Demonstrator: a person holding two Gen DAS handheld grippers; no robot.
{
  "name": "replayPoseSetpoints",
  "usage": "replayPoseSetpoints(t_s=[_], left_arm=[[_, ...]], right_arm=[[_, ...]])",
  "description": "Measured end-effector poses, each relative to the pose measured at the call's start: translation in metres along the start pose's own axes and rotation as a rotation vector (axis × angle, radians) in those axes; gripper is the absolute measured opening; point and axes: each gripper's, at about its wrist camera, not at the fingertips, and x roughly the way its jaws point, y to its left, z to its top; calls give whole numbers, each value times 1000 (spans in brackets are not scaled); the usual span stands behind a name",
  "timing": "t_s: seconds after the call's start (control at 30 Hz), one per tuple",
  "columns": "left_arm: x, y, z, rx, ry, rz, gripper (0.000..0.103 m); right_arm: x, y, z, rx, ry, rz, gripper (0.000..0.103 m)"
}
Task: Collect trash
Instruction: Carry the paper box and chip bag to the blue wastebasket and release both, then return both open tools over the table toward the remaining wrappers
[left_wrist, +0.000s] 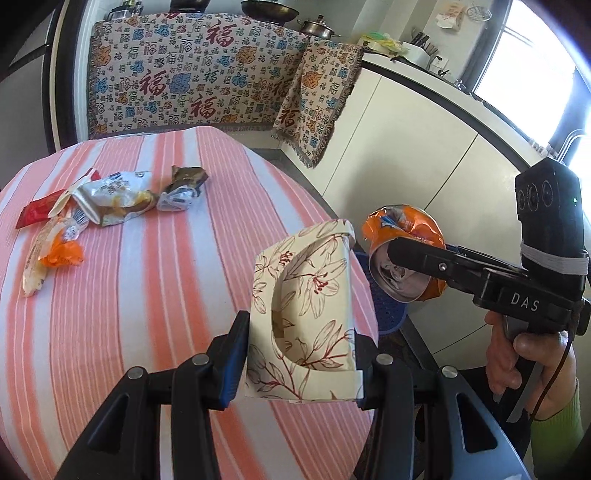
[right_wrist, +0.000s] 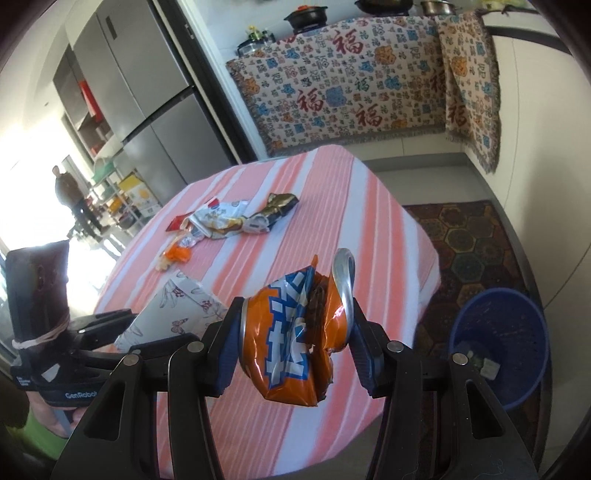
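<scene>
Table (right_wrist: 388, 229) covered with a pink-and-white striped cloth. A cluster of crumpled wrappers (left_wrist: 114, 199) lies toward its far left edge, with an orange wrapper (left_wrist: 61, 254) just beside it. Remaining cloth surface bare.

The left gripper (left_wrist: 301, 354) squeezes a flowery paper box (left_wrist: 306, 317) at the bottom middle of the frame. One blue finger (left_wrist: 232, 365) presses on the left side of the box. At the right, a hand (left_wrist: 524, 362) holds the right gripper (left_wrist: 406, 254), which clamps a squashed orange can (left_wrist: 402, 240). A pile of wrappers (left_wrist: 107, 199) lies at the left on the table (left_wrist: 155, 295), which has a pink and white striped cloth.
</scene>
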Motion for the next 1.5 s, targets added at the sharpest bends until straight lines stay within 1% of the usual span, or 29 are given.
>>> replayPoseSetpoints(t_s=[0.13,0.3,0.47,0.57,0.73,0.9,1.0,1.13,1.2,1.23,1.27,1.3,1.33,1.43,1.5], left_arm=[[17,-27,13,45,15,-38,46],[46,-65,32,102,35,-106,46],[87,-107,52,141,63,-169,46],[117,-128,60,152,85,-189,46],[175,-158,67,177,129,-178,46],[230,-176,67,187,178,-171,46],[257,-185,63,198,203,-157,47],[290,-190,62,207,226,-139,48],[302,-191,59,217,211,-133,51],[309,-192,57,220,212,-127,55],[318,-192,56,218,220,-121,61],[326,-191,55,212,233,-120,64],[332,-191,55,207,242,-114,66],[336,-183,54,185,245,-96,66],[328,-177,56,149,234,-106,66]], right_arm=[[-24,-32,6,26,-31,-60,54],[-53,-83,13,70,-57,-140,54],[-61,-137,18,118,-46,-224,54],[-57,-167,17,156,-33,-253,54],[-45,-217,13,218,-7,-285,54],[-26,-261,4,270,33,-304,55],[-17,-287,-4,330,46,-287,55],[-10,-310,-8,379,54,-280,56],[-7,-317,-9,395,52,-275,59],[-5,-322,-10,405,47,-271,60],[-3,-327,-11,421,41,-262,61],[-2,-332,-13,441,37,-248,68],[-3,-334,-15,457,34,-242,70],[-4,-334,-15,454,33,-245,70],[-9,-331,-14,449,20,-257,71]])
